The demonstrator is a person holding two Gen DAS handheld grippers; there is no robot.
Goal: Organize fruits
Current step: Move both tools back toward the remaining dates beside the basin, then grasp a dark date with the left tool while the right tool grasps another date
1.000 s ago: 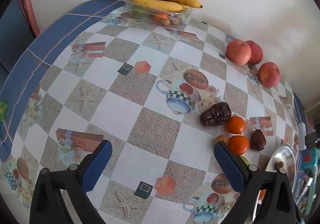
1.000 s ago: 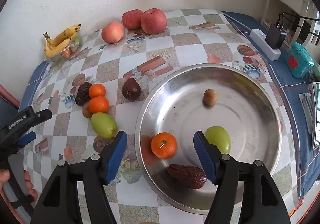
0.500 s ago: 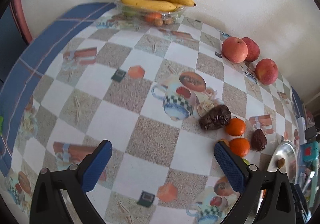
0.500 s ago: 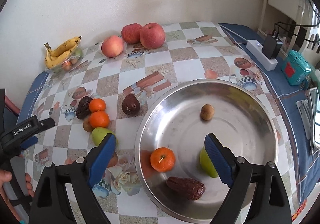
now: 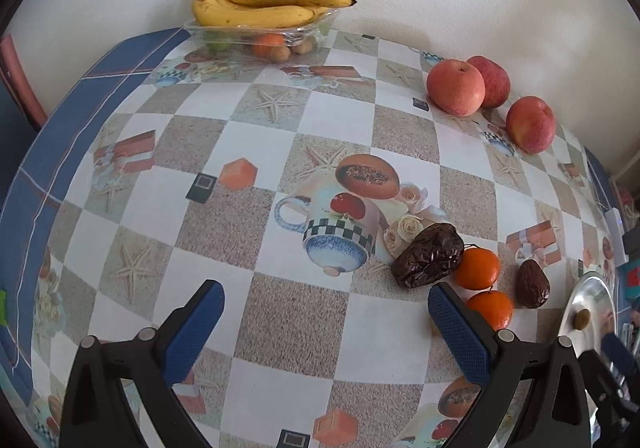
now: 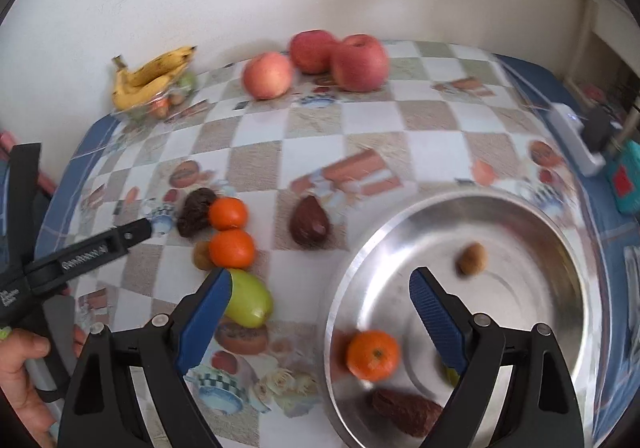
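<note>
left claw: released, empty, over table
right claw: released, empty, above steel bowl rim

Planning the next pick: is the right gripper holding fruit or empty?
Empty. The right gripper is open, its fingers spread wide with nothing between them.

Tablecloth: white and speckled-beige checks, printed starfish and mugs, blue border at frame left. Bananas, upper centre: yellow, brown-flecked. Apples: pink-red. Mandarins: orange. Dates: dark brown. Bowl: silver. Pads: blue.
</note>
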